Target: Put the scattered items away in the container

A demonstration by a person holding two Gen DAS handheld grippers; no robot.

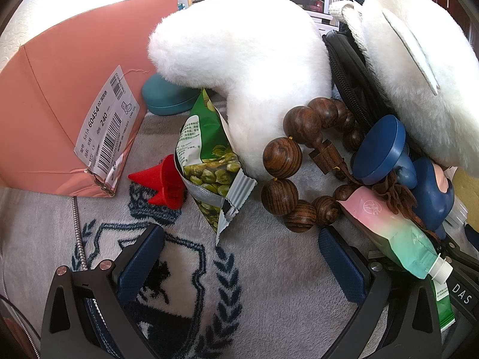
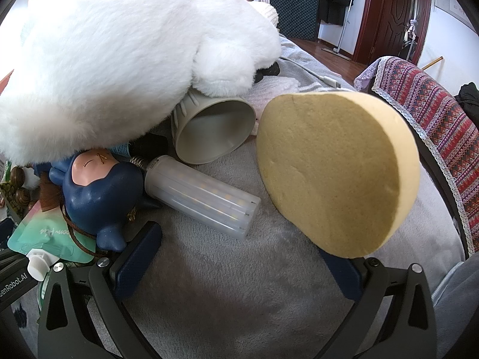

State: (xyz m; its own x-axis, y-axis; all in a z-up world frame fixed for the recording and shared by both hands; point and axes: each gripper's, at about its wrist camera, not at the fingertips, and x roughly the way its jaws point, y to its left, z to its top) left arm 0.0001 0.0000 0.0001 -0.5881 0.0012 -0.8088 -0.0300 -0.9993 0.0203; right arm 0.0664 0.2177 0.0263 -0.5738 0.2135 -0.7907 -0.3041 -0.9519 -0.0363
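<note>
The left gripper [image 1: 239, 254] hovers low over a grey fleece blanket [image 1: 269, 284] with a dark blue crest pattern, its two blue-padded fingers [image 1: 140, 257] spread wide with nothing between them. At about 10 o'clock from it stands the container, a pink cardboard box [image 1: 60, 89] with a white barcode label, resting on the blanket. Between box and gripper, at 11 o'clock, lies a small red plastic piece [image 1: 161, 182]. At 12 o'clock a green snack packet [image 1: 209, 161] printed with green beans leans against a large white plush toy [image 1: 245, 68]. Behind the packet, close to the box wall, a teal case [image 1: 163, 97] pokes out from under the plush. At 1 o'clock a wooden bead bracelet [image 1: 287, 173] lies curled on the blanket, touching the plush. At 2 o'clock a pink-and-green spouted pouch [image 1: 395, 236] lies over the gripper's right finger, with a dark blue figurine [image 1: 431, 191] just beyond it.

The right gripper [image 2: 239, 257] is also wide open and grips nothing. A round yellow sponge [image 2: 338, 173] stands on edge at 1 o'clock, its lower edge against the right finger. At 12 o'clock a frosted LED bulb [image 2: 203, 197] lies on its side, with a grey cup [image 2: 212, 128] tipped over behind it, partly under the white plush. The blue figurine [image 2: 101, 191] sits at 10 o'clock, just beside the left finger, and the pouch [image 2: 45, 239] lies at 9 o'clock.
</note>
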